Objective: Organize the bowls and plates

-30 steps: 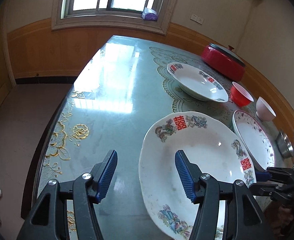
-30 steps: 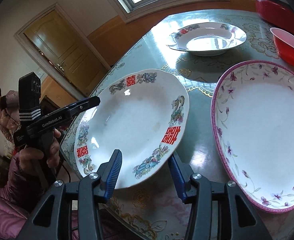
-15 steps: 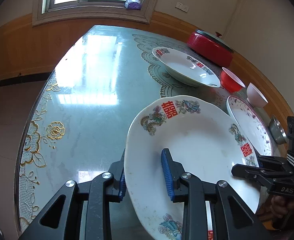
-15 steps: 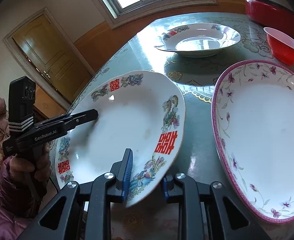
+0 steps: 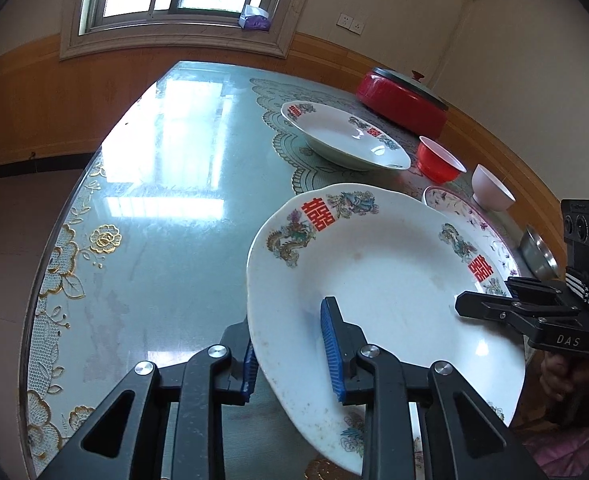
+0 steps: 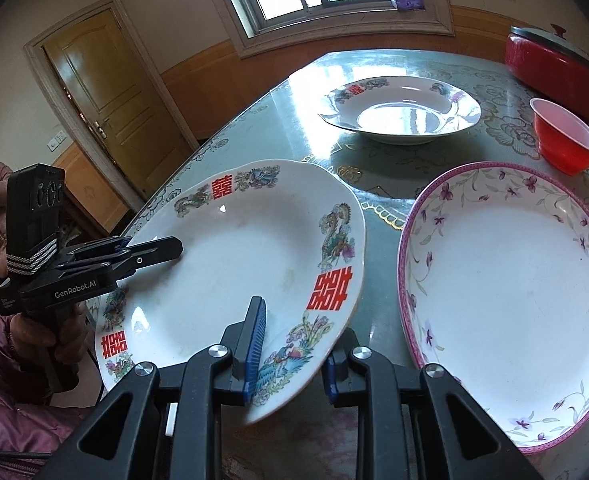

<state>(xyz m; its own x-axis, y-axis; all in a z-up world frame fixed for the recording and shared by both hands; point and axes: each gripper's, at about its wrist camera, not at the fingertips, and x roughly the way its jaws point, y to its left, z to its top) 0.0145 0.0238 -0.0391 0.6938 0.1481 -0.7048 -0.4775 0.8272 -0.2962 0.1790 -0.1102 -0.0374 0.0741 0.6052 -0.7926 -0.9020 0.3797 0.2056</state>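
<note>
A large white oval plate with red characters and dragon prints is lifted off the table, tilted. My left gripper is shut on its near-left rim; it shows from the side in the right wrist view. My right gripper is shut on its opposite rim; it shows in the left wrist view. A pink-rimmed floral plate lies on the table to the right. A second white dragon plate lies further back.
A red bowl, a white bowl and a small steel bowl stand along the right side. A red lidded pot stands at the back. The table's left edge runs beside open floor.
Both grippers have closed on the dragon plate's rims and raised it off the table, tilting it and carrying it toward the floral plate.
</note>
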